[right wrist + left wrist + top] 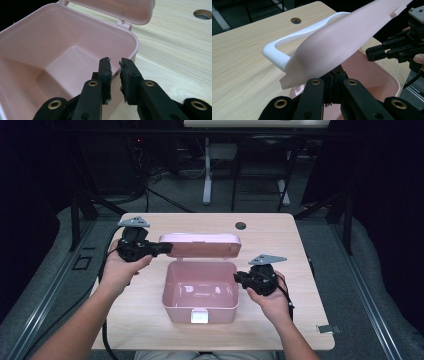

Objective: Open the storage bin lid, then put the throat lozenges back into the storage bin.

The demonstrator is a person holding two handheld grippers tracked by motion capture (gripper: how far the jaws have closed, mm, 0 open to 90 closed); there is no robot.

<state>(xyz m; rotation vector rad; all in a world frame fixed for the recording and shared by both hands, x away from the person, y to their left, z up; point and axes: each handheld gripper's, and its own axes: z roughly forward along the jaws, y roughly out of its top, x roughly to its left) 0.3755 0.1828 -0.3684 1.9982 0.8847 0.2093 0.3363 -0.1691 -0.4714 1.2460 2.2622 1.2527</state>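
on the table (280, 227), pink box (200, 292), lid (200, 245) gripped

Your high view looks forward and down from above your side of the table (280, 227), far enough back to take in the whole top and the dark floor beyond. The camera on your left gripper (165, 248) sits very close under the raised lid (342, 42), facing across the table towards your right gripper (372, 53). The camera on your right gripper (115, 65) looks from just beside the pink box (37, 47) into it. All three share the box, lid and tabletop.
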